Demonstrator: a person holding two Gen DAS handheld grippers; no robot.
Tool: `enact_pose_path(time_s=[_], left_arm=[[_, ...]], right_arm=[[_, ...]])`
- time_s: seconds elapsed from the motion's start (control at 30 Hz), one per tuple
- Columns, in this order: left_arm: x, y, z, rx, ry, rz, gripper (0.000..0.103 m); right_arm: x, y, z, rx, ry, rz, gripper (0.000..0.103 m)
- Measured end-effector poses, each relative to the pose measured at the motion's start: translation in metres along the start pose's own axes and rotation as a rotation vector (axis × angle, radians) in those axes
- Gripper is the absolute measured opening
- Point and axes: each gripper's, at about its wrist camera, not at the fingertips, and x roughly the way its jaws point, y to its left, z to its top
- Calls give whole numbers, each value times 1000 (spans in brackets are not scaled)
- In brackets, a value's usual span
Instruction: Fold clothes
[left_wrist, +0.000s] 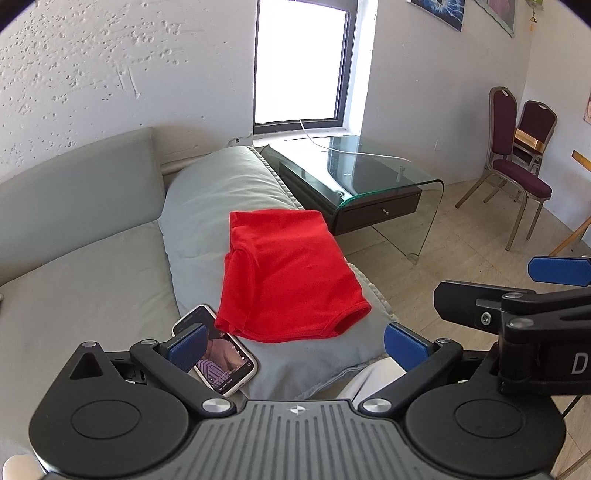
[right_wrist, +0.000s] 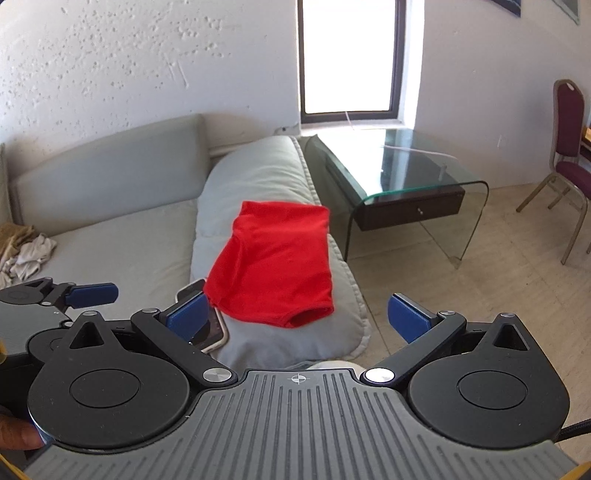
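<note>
Hiding part of phone (left_wrist: 221, 354): left gripper (left_wrist: 295, 345) finger.

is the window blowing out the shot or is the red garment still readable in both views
Left wrist view: the window is pure white glare, yet the red garment stays sharp and evenly lit. Right wrist view: same blown-out window, garment clear; fisheye bends the sofa back and walls in both.

Both wrist views look forward and down from near the sofa edge toward the window (left_wrist: 301, 62), sharing the red garment (left_wrist: 284, 273) mid-frame and glass table (right_wrist: 424, 173) upper right.
</note>
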Motion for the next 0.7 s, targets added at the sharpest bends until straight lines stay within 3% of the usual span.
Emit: enact_pose_path(time_s=[0.7], left_arm=[[25,-1,0,-3,58,-26,102]], right_arm=[[24,-6,-6,48,46,27,103]])
